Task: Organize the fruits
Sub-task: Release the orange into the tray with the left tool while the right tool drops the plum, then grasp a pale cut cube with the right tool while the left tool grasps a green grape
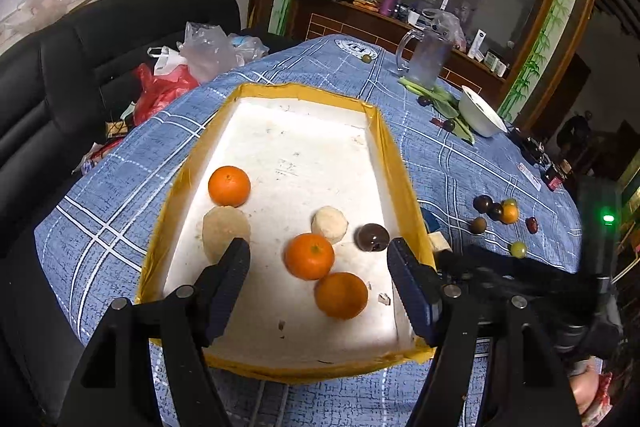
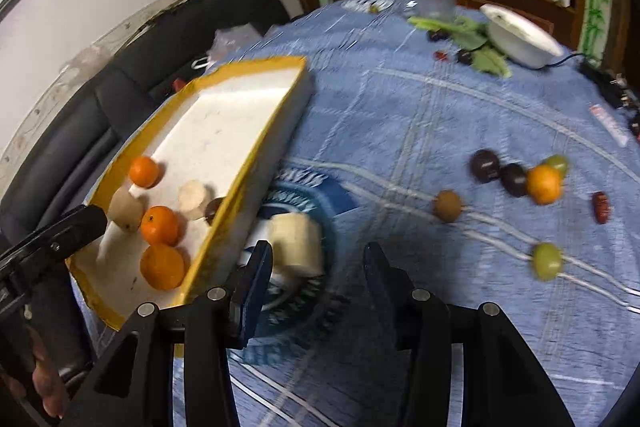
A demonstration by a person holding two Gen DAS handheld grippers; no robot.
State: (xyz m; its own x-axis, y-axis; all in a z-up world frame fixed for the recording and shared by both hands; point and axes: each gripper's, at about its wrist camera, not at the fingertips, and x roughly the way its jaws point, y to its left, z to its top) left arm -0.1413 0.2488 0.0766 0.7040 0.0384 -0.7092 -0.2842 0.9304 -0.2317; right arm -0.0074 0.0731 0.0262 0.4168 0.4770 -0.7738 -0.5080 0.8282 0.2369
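Note:
A white foam tray with a yellow taped rim lies on the blue checked tablecloth. In it are three oranges, two pale peeled chunks and a dark plum. My left gripper is open and empty, hovering over the tray's near end. My right gripper is open and empty above the cloth, right of the tray, with a pale chunk lying just ahead of its left finger. Loose fruit lies further right: dark plums, an orange, a brown fruit, green grapes and a red date.
A white bowl, green leaves and a glass jug stand at the table's far side. A black sofa with plastic bags is to the left. Small bottles stand near the table's right edge.

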